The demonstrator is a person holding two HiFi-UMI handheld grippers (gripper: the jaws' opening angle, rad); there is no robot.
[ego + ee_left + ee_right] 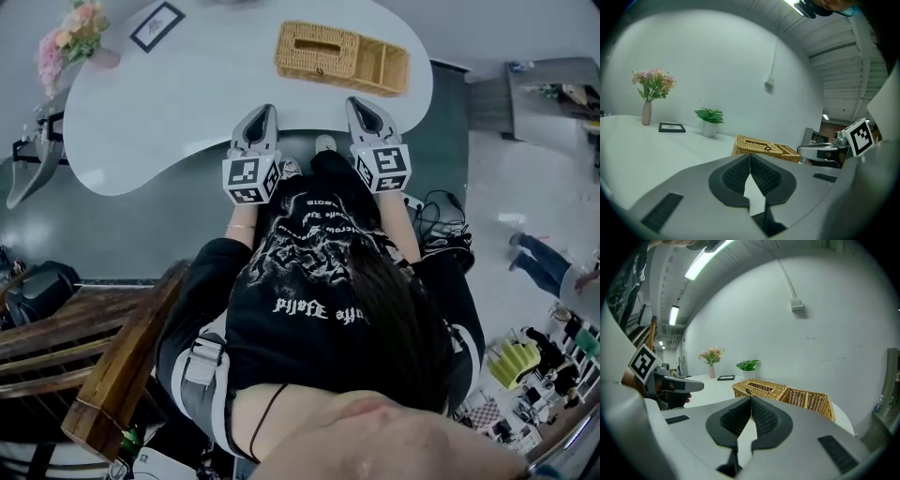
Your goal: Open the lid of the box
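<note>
A woven wicker box (342, 58) lies at the far side of the white table (169, 103). Its lidded part (317, 49), with a slot on top, is on the left and the lid lies flat and closed; the open compartments (384, 66) are on the right. My left gripper (265, 110) and right gripper (357, 101) hover side by side over the table's near edge, short of the box and not touching it. Both are shut with nothing in them. The box (764, 146) shows beyond the left gripper (750, 155), and the box (761, 387) also shows beyond the right gripper (751, 399).
A vase of pink flowers (70, 37) and a small picture frame (157, 25) stand at the table's far left. A potted plant (710, 123) stands by the wall. Dark wooden furniture (122, 366) is at my lower left, off the table.
</note>
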